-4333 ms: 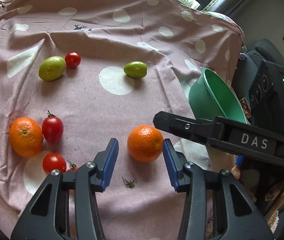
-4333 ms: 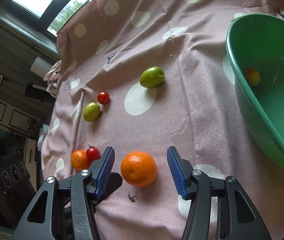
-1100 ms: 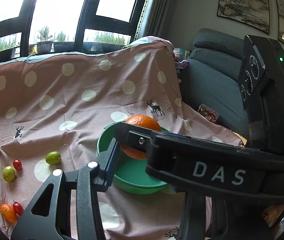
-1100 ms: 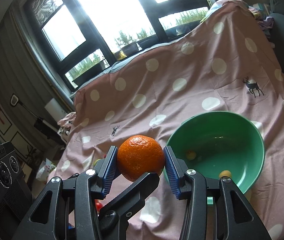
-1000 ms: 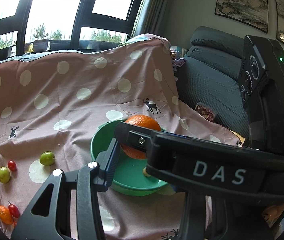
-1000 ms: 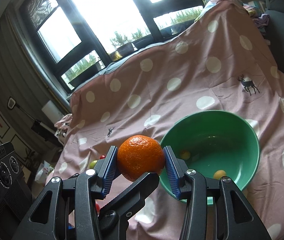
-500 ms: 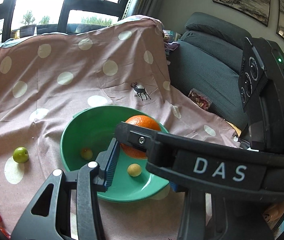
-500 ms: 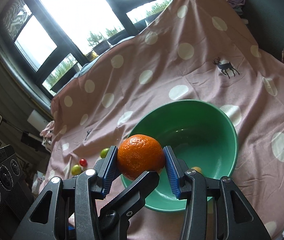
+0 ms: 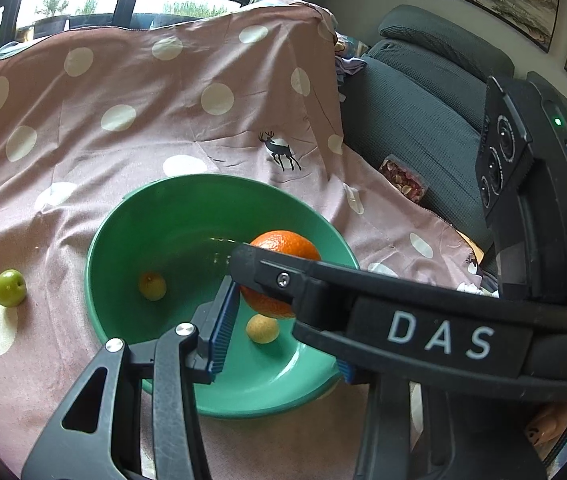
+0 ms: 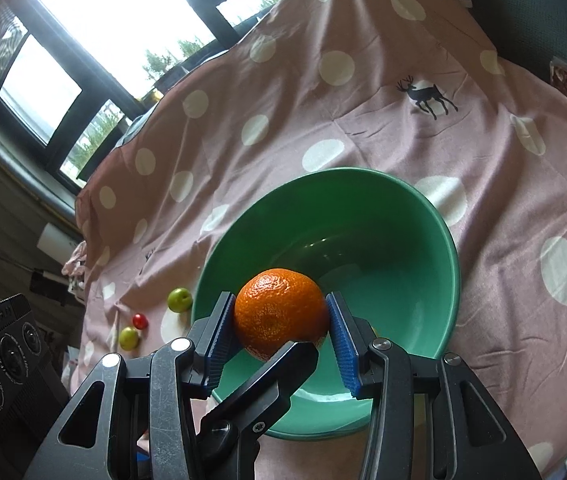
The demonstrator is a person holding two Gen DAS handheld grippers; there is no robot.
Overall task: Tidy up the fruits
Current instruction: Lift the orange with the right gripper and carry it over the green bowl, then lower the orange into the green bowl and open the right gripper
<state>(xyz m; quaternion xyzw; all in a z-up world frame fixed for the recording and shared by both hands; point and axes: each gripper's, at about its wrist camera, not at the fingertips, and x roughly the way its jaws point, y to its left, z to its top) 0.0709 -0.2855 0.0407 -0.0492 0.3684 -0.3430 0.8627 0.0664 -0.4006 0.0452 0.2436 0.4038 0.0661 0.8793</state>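
An orange [image 10: 279, 312] sits between the blue pads of my right gripper [image 10: 281, 330], held above the green bowl [image 10: 439, 240]. In the left wrist view the same orange [image 9: 283, 276] shows over the bowl [image 9: 99, 240], with the left gripper [image 9: 279, 320] around it; the left gripper's right finger is hidden behind the right gripper's black body. Two small yellow fruits [image 9: 152, 286] [image 9: 262, 329] lie in the bowl. A green fruit [image 9: 10, 288] lies on the cloth left of the bowl.
The pink dotted cloth [image 9: 123, 120] covers the surface. Another green fruit [image 10: 128, 337] and a red tomato [image 10: 140, 321] lie farther left. A grey sofa [image 9: 423, 92] stands to the right, with a snack packet [image 9: 403, 179] on it.
Both grippers carried the orange from the cloth up and over the bowl. In the last second they tilted down, closer to the bowl.
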